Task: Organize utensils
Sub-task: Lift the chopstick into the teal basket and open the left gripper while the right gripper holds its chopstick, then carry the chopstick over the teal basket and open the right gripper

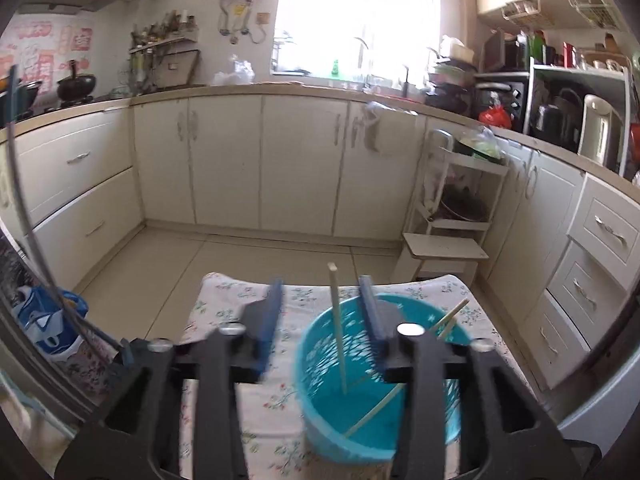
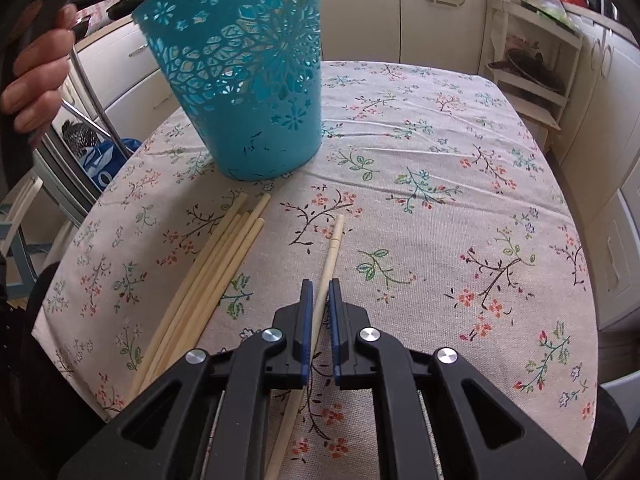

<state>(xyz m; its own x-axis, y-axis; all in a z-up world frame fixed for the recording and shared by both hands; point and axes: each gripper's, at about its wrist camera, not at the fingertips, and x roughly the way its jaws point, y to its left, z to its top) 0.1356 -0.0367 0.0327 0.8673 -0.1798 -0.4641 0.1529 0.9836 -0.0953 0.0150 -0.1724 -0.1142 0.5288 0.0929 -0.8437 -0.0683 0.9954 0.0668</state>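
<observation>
left gripper [image 1: 320, 312] jaws stand apart over the teal basket [image 1: 360, 412], nothing between the pads. one chopstick [image 1: 338, 332] stands loose in the basket just inside the right pad, its top poking above the rim, not pinched. two more sticks lean inside [image 1: 376, 404], tips showing past the far rim. judgement: a drop-off into the basket, with this gripper free now.

right gripper [image 2: 320, 300] has its jaws nearly closed on a single chopstick [image 2: 334, 240] lying on the tablecloth [image 2: 460, 200] near the front edge of the tabletop, about mid-width. the stick runs between the pads and out under the gripper toward the front edge. the pads look to pinch it, but whether it is off the cloth yet i cannot tell.

a loose bundle of chopsticks [image 2: 208, 272] lies just left of that one, fanned toward the front-left corner, its far ends stopping near the basket's foot. in the right wrist view the basket [image 2: 240, 80] stands upright toward the back-left of the tabletop. the person's hand [image 2: 36, 76] on the left gripper handle shows at the left edge of that view.

step in hand: moving sticks one at a time from cloth to basket, a few in, most still out. next move, my guess: the right lifts its stick, tips it steeper, carries it over the rim and lets go, while the left clears out first so the two don't bump. risk: a shallow grip near one end could let the stick swing, or knock the light basket over.
</observation>
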